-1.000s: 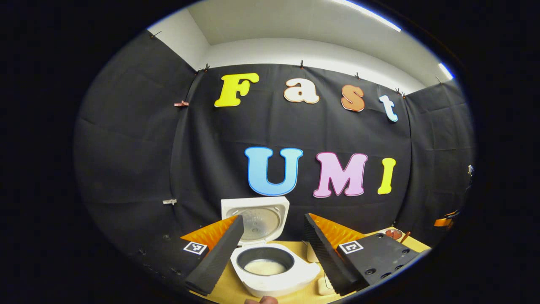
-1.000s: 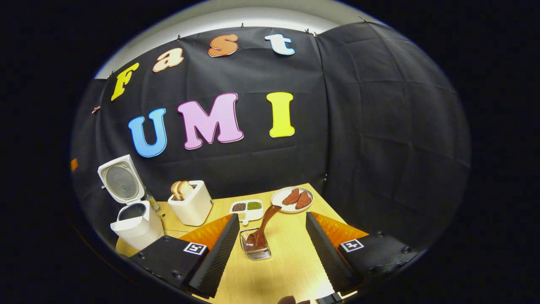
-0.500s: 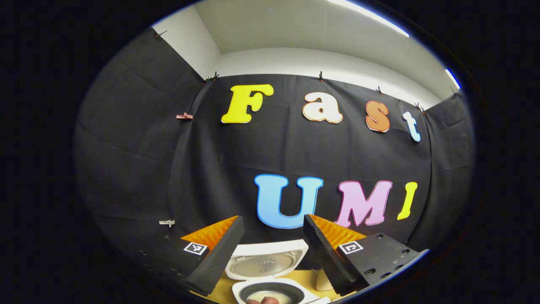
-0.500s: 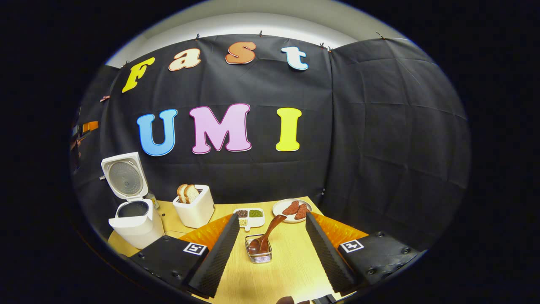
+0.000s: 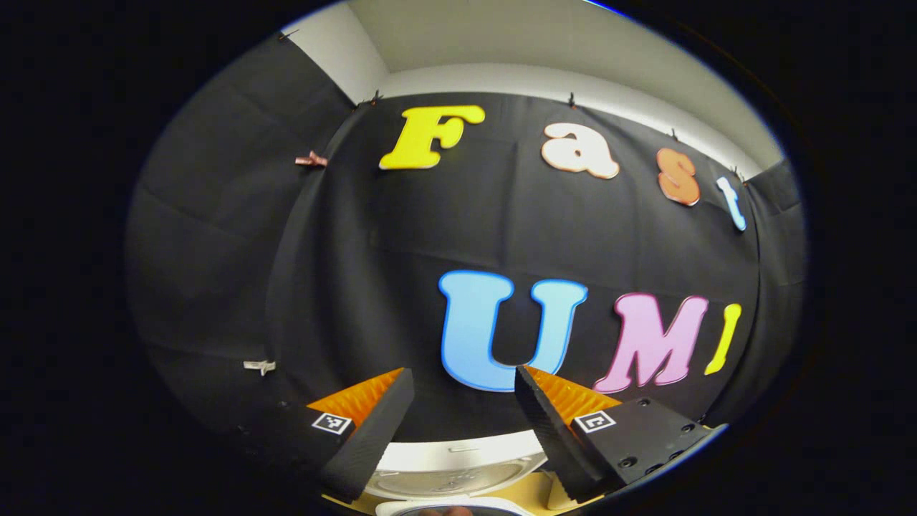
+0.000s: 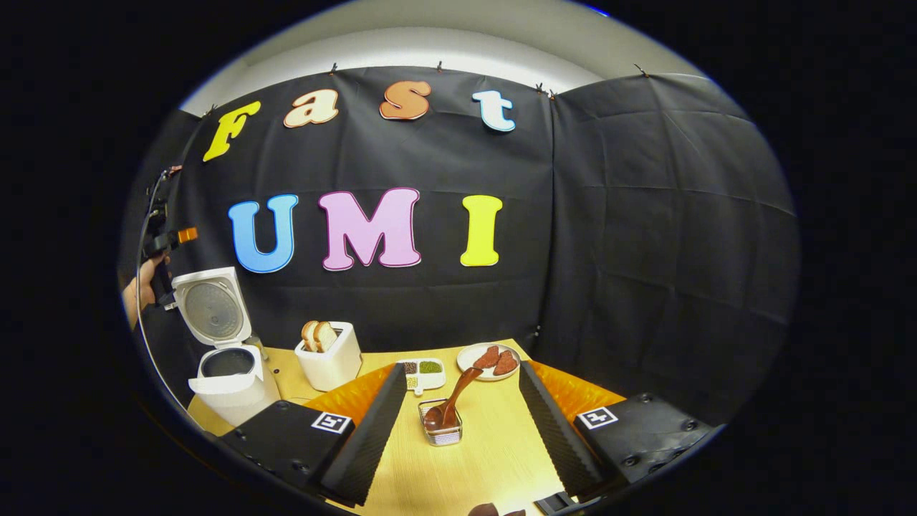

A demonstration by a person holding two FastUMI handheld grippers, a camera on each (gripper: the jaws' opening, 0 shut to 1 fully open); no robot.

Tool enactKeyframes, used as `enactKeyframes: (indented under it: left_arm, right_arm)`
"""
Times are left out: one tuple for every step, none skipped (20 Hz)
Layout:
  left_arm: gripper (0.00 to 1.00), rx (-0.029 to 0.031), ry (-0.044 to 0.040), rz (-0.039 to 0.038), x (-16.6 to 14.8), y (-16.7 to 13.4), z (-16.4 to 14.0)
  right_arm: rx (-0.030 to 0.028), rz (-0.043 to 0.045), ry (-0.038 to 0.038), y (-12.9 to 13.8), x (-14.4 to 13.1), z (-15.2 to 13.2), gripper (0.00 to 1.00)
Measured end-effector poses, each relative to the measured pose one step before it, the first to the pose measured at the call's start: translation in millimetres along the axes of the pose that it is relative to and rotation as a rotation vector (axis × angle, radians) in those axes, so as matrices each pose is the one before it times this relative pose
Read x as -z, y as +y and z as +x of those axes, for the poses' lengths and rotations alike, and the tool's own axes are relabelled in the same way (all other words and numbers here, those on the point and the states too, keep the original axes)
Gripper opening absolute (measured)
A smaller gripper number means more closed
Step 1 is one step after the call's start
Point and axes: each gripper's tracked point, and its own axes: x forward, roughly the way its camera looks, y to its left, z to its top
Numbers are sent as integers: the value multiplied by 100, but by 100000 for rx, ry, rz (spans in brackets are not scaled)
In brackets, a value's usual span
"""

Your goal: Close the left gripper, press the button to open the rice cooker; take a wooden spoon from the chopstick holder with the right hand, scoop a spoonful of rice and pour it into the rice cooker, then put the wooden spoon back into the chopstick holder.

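Note:
The white rice cooker (image 6: 231,390) stands at the table's left with its lid (image 6: 213,309) raised. In the left gripper view its lid (image 5: 451,466) lies low between the fingers of my left gripper (image 5: 463,376), which is open, empty and high above it. Farther off in the right gripper view, a hand (image 6: 137,290) holds the left gripper (image 6: 161,233) above the cooker. The wooden spoon (image 6: 457,394) leans in the small metal chopstick holder (image 6: 442,432). My right gripper (image 6: 463,370) is open and empty, with the holder between its fingers and farther ahead.
A white toaster (image 6: 331,362) with bread slices stands right of the cooker. A divided dish of grains (image 6: 424,371) and a plate (image 6: 473,355) with reddish pieces lie behind the holder. The wooden table (image 6: 494,451) ends at the black cloth wall.
The left gripper has risen and tilted up, so the cooker has dropped to the bottom of its view. The right gripper drew back a little; the spoon still rests in the holder.

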Motion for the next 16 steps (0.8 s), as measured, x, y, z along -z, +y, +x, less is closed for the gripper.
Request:
enactKeyframes:
  left_arm:
    - [97, -1349, 2495, 1634, 1227, 370, 949]
    - [97, -202, 1854, 1062, 1026, 37, 851]
    - [97, -129, 965, 116, 683, 15, 592]
    - [97, 363, 1573, -9, 722, 33, 424]
    - [97, 64, 3037, 557, 972, -268, 375]
    - [97, 170, 3398, 672, 1274, -208, 137]
    - [97, -122, 4925, 257, 1360, -10, 12]
    - [98, -1390, 1621, 2879, 329, -85, -392]
    - [100, 0, 1971, 3278, 231, -93, -362]
    - [99, -1075, 1560, 1221, 229, -100, -515]
    - [99, -236, 756, -760, 278, -512, -466]
    - [100, -69, 1601, -1203, 234, -109, -515]
    - [100, 209, 1430, -374, 429, -12, -753]
    - [100, 4, 1402, -677, 555, -415, -956]
    - [100, 102, 1148, -427, 460, -322, -906]
    - [100, -80, 935, -144, 651, -363, -945]
  right_arm:
    - [521, -802, 172, 6, 128, -515, 98]
    - [360, -403, 83, 8, 94, -340, 98]
    - [257, -87, 109, 68, 125, -420, 98]
    - [313, 142, 439, -122, 145, -188, 99]
    - [34, 193, 712, -8, 302, -247, 98]
    - [-285, 192, 587, 52, 199, -40, 98]
    - [-286, -3, 365, 13, 127, -120, 98]
    - [-533, 425, 467, -47, 46, -98, 99]
    - [-1002, 1246, 63, 149, -154, -196, 99]
    - [-1333, 1335, -206, 242, -199, -173, 99]
    - [-980, 880, -55, 44, -172, -132, 99]
    - [-1078, 293, 427, -29, 93, -49, 98]
    - [-836, -259, 202, -66, 51, -154, 98]
    - [-723, -537, 394, -169, 76, -51, 98]
    - [-848, -158, 138, -100, 62, -149, 98]
    - [-987, 228, 136, -10, 18, -177, 98]
